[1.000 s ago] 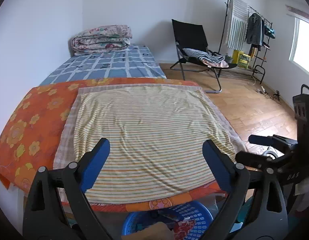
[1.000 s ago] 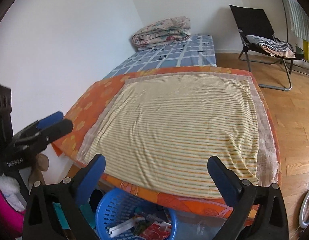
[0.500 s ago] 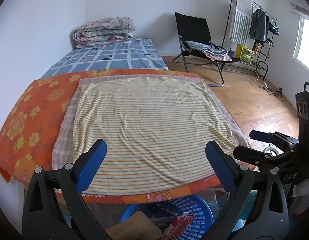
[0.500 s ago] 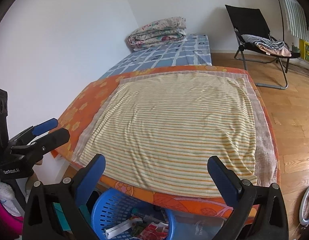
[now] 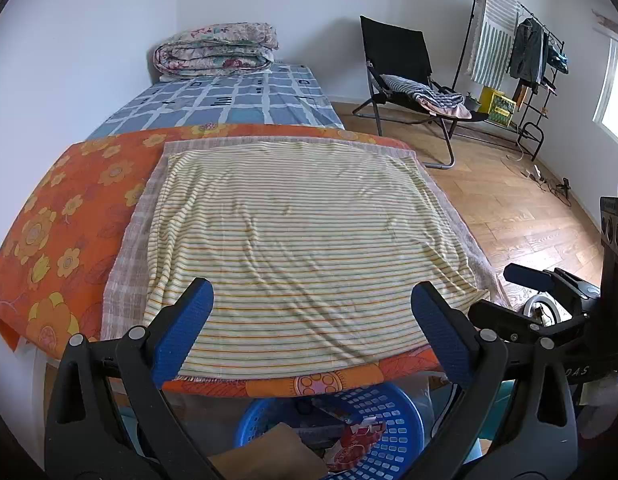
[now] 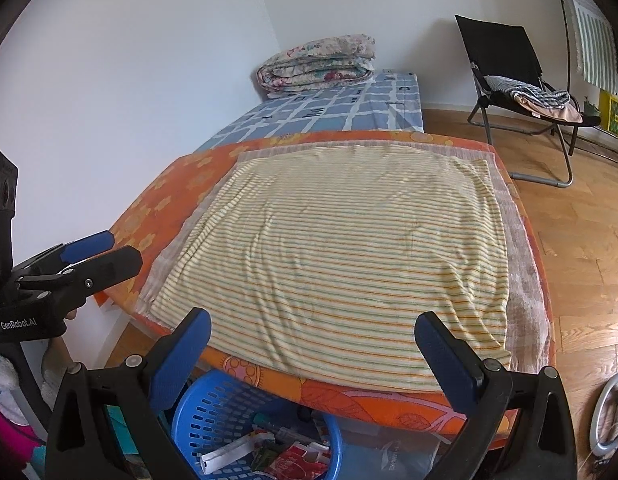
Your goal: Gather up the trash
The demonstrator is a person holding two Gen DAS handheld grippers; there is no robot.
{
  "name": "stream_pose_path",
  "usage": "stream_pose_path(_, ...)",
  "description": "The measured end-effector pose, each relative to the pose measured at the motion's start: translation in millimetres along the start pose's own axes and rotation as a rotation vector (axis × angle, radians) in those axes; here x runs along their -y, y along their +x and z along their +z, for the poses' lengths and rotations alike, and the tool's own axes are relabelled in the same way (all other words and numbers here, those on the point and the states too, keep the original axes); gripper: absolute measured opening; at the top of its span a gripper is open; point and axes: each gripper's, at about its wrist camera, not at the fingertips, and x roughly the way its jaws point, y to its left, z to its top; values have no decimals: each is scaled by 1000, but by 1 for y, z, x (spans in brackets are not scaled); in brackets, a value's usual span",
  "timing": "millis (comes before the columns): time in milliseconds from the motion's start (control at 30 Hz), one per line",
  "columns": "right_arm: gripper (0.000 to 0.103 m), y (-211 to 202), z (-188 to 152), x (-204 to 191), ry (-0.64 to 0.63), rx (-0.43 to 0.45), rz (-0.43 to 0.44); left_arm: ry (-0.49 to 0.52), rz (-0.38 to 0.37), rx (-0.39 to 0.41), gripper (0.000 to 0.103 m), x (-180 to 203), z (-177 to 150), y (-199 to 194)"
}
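Note:
A blue plastic basket (image 5: 393, 432) (image 6: 213, 412) stands on the floor below the near edge of the table, holding wrappers and paper trash (image 6: 285, 452). A brown piece (image 5: 269, 456) lies at its near rim in the left wrist view. My left gripper (image 5: 309, 312) hovers open above the basket, nothing between its blue pads. My right gripper (image 6: 313, 344) is also open and empty, just above the basket and the table's near edge. Each gripper shows in the other's view: the right gripper (image 5: 533, 292) and the left gripper (image 6: 93, 252). The striped cloth (image 5: 301, 240) on the table carries no trash.
The table wears an orange flowered cover (image 5: 61, 208) under the striped cloth. Behind it is a bed (image 5: 229, 100) with a folded quilt (image 5: 217, 48). A black folding chair (image 5: 405, 76) and a clothes rack (image 5: 517, 48) stand on the wooden floor at right. A white ring (image 6: 609, 412) lies on the floor.
Both grippers have risen and drawn back a little, so more of the basket and the far room shows. Both stay open and empty.

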Motion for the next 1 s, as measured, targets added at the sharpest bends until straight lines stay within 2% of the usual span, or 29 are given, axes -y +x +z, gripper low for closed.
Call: stream_pose_path(1000,103,3,-3,1,1,-10,-5,-7,-3,-3,101,-2,0,1)
